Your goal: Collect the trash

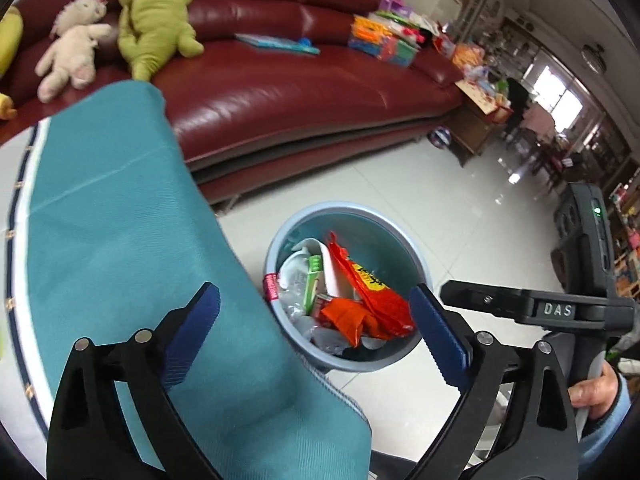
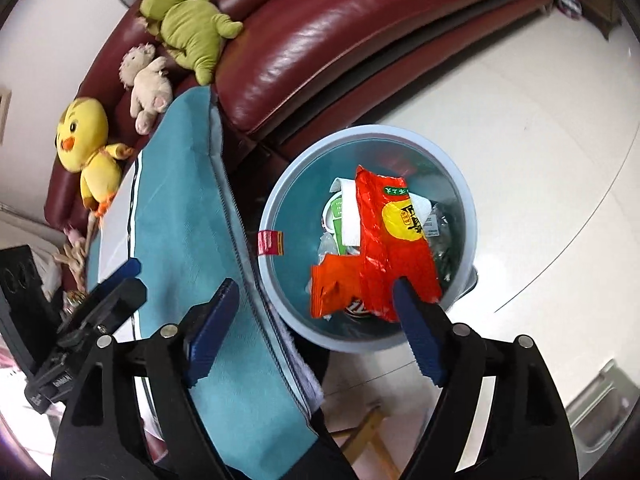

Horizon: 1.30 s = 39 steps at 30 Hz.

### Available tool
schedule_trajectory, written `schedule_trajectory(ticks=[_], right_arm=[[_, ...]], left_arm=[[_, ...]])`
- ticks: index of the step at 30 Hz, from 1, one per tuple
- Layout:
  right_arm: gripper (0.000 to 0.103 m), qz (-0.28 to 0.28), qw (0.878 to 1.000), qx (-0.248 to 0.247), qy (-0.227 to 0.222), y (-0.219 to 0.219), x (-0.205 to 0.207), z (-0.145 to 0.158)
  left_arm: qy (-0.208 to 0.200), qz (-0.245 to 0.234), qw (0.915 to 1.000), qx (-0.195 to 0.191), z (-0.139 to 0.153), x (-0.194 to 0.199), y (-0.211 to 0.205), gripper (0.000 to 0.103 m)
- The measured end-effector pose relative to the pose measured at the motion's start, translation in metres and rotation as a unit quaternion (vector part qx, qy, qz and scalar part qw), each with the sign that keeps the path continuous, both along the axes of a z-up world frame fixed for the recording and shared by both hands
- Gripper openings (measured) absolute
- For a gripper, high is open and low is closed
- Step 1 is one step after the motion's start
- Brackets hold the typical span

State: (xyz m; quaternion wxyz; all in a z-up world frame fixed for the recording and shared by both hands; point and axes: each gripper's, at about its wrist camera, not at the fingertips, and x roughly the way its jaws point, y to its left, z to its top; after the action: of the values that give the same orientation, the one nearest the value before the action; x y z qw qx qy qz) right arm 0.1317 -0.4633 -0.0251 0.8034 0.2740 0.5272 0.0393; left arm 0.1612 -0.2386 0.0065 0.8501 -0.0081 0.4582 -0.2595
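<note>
Crinkly red-orange foil snack wrappers [image 2: 384,240] lie atop the trash in the round pale-blue plastic bin [image 2: 470,216] on the floor beside the teal-clothed worktop [image 2: 192,200], likely light, limp and slippery, best pinched at a flat edge; both grippers, left [image 1: 314,336] and right [image 2: 316,330], hover with fingers spread, empty.

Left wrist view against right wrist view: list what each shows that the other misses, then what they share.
Only the left wrist view shows the toy clutter on the sofa's far end and the person's hand holding the right gripper. Only the right wrist view shows the yellow chick plush. Both show the trash bin with the red wrapper inside, the teal cloth, the green plush and open jaws on each gripper.
</note>
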Motion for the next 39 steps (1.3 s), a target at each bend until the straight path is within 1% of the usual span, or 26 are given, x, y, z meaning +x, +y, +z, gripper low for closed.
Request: schedule_trajectory(ticks=[3,5,7,11,13,15,20,27,34,39], right_arm=[[0.079,0.007,1.0,-0.019,-0.012,0.008,-0.014,0.014],[0.082,0.01,0.999,-0.034,-0.021,0.013,-0.024,0.024],[0.083,0.014,0.998,-0.046,-0.03,0.017,-0.034,0.032],[0.088,0.021,0.996,-0.075,-0.047,0.029,-0.049,0.047],[0.089,0.025,0.994,-0.089,-0.053,0.035,-0.056,0.053],[0.092,0.029,0.993,-0.103,-0.057,0.04,-0.063,0.058],[0.093,0.037,0.986,-0.146,-0.069,0.053,-0.076,0.068],[0.093,0.034,0.981,-0.176,-0.071,0.058,-0.088,0.069],[0.093,0.036,0.978,-0.196,-0.066,0.062,-0.095,0.064],[0.093,0.045,0.973,-0.217,-0.066,0.072,-0.098,0.059]], left_arm=[[-0.006,0.014,0.9998,0.008,0.008,-0.011,0.007,0.099],[-0.01,0.025,0.9994,0.02,0.013,-0.02,0.013,0.099],[-0.011,0.034,0.9988,0.034,0.016,-0.028,0.017,0.099],[-0.014,0.047,0.9976,0.049,0.021,-0.042,0.026,0.099],[-0.017,0.054,0.9967,0.058,0.023,-0.05,0.03,0.099],[-0.021,0.06,0.9958,0.066,0.024,-0.056,0.034,0.099],[-0.028,0.074,0.9933,0.084,0.028,-0.071,0.04,0.099],[-0.026,0.085,0.9913,0.097,0.028,-0.086,0.045,0.099],[-0.019,0.095,0.9903,0.1,0.024,-0.092,0.05,0.099],[-0.016,0.106,0.9888,0.104,0.019,-0.097,0.056,0.099]])
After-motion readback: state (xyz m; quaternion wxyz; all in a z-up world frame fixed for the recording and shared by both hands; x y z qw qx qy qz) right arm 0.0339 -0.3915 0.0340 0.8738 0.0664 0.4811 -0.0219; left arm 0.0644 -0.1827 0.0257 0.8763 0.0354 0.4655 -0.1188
